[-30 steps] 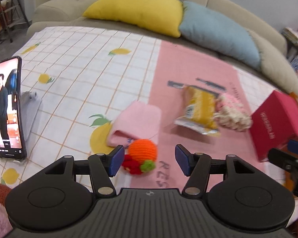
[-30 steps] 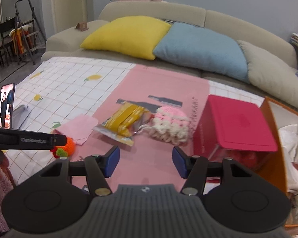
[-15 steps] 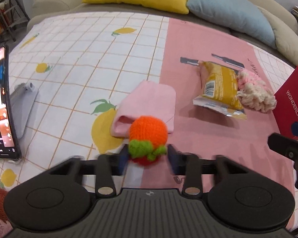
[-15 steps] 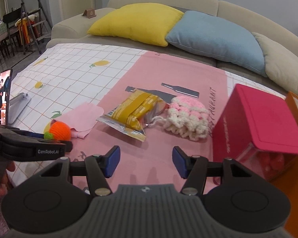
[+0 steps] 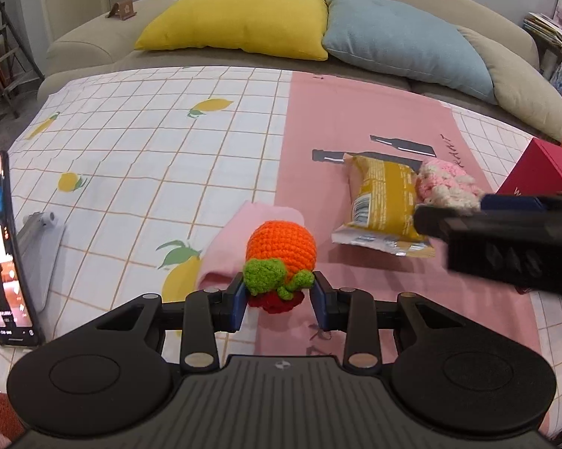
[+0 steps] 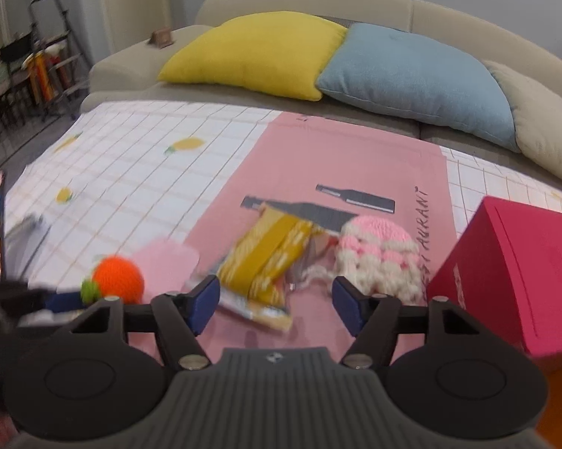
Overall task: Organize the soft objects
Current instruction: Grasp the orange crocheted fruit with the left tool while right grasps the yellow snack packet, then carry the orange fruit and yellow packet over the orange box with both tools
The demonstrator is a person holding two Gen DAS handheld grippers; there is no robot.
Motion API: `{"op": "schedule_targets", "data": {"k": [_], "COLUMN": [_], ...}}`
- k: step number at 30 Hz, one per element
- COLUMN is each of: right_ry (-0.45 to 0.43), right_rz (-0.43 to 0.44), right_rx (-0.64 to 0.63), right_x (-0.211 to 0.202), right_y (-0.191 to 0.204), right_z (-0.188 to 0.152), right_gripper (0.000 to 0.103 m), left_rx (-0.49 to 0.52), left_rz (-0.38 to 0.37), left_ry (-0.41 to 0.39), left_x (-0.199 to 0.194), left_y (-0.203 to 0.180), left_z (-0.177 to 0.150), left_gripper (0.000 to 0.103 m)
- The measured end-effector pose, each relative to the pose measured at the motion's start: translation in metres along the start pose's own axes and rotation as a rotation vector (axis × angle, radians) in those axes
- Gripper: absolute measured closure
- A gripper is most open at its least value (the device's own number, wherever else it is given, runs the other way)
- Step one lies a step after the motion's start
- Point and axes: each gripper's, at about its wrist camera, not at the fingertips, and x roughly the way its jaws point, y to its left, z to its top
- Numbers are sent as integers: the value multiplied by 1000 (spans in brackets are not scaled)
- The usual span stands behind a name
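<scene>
The left gripper (image 5: pixel 279 301) has its jaws closed on the crocheted orange toy (image 5: pixel 280 249); the blue pads are pressed against the toy's green and red lower part, and the jaws have just been closing. The toy is seen in front of a folded pink cloth (image 5: pixel 240 239), which lies on the lemon-print tablecloth (image 5: pixel 139 149) where it meets the pink mat (image 5: pixel 341 119).

The right gripper (image 6: pixel 276 301) is held with its jaws wide apart and nothing between them; they have just been opening. Just beyond them a yellow snack packet (image 6: pixel 269 258) and a pink-and-white knitted piece (image 6: pixel 378 254) lie side by side, touching, on the pink mat. A red box (image 6: pixel 516 277) stands close to the right of the knitted piece, near the bench edge.

To the far left a phone (image 5: pixel 4 254) is propped on a stand near that edge. Open cloth is seen between the phone and the pink cloth, and behind the objects up to the sofa (image 6: pixel 393 7).
</scene>
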Motion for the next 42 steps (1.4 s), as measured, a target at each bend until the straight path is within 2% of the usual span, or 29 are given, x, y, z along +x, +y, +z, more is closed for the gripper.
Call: {"op": "schedule_targets", "data": {"k": [5, 14, 16, 18, 23, 29, 33, 36, 42], "right_ry": [79, 165, 186, 209, 194, 188, 138, 123, 72], "right_rz": [14, -28, -31, -26, -10, 46, 96, 142, 132], "right_rx": [88, 196, 201, 192, 132, 88, 48, 62, 42], "right_x": [34, 76, 84, 90, 86, 69, 36, 10, -50], "right_y": [2, 5, 6, 6, 7, 2, -4, -15, -44], "right_z": [19, 30, 30, 28, 24, 21, 15, 7, -17], "right_gripper": [32, 28, 31, 41, 53, 58, 58, 58, 58], "left_rx": [-1, -3, -5, -6, -5, 11, 33, 53, 79], "left_rz": [-7, -17, -15, -15, -12, -12, -13, -23, -83], "left_ry": [-1, 9, 12, 13, 20, 17, 20, 18, -17], "left_x": [4, 10, 10, 10, 9, 3, -2, -6, -25], "left_y": [1, 2, 2, 3, 3, 1, -3, -10, -27], "left_z": [5, 8, 7, 7, 6, 4, 2, 1, 3], "left_gripper": [63, 63, 63, 63, 63, 63, 63, 63, 63]}}
